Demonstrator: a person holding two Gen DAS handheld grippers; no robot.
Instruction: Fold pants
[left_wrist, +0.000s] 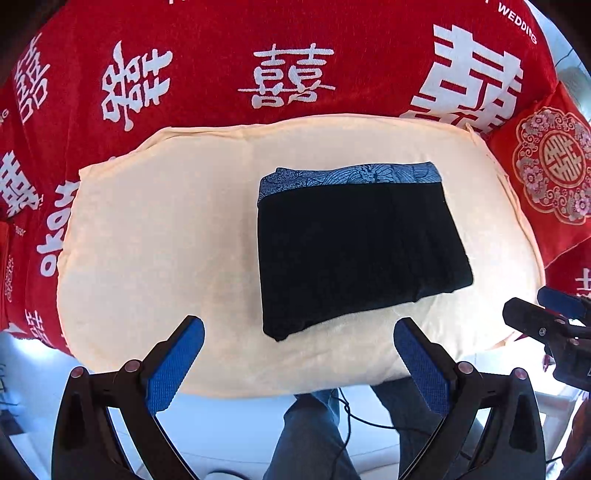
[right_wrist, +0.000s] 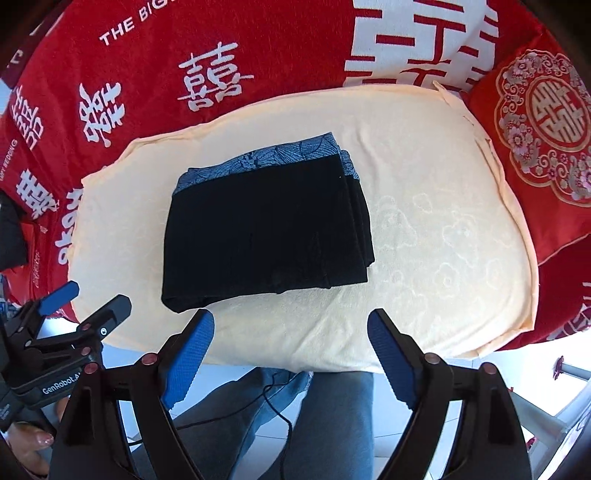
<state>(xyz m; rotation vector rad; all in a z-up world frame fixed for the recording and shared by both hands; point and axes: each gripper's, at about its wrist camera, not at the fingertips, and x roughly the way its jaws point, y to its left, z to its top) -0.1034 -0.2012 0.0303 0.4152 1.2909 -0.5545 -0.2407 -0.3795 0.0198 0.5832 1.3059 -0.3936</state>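
Note:
The black pants (left_wrist: 351, 251) lie folded into a compact rectangle on a cream pad (left_wrist: 166, 240), their blue-grey patterned waistband (left_wrist: 351, 177) along the far edge. My left gripper (left_wrist: 299, 325) hovers above the pad's near edge, open and empty. My right gripper (left_wrist: 535, 306) shows at the right edge. In the right wrist view the folded pants (right_wrist: 266, 236) sit left of centre on the cream pad (right_wrist: 443, 240). Above the near edge my right gripper (right_wrist: 291, 317) is open, with nothing between its blue pads. The left gripper (right_wrist: 85, 299) is at the lower left, apart from the pants.
A red blanket (left_wrist: 221, 55) with white characters covers the surface around the pad. A red embroidered cushion (right_wrist: 546, 122) leans at the right. Below the near edge are a person's legs in jeans (right_wrist: 332, 424), a thin black cable (right_wrist: 273, 402) and a hand (right_wrist: 29, 443).

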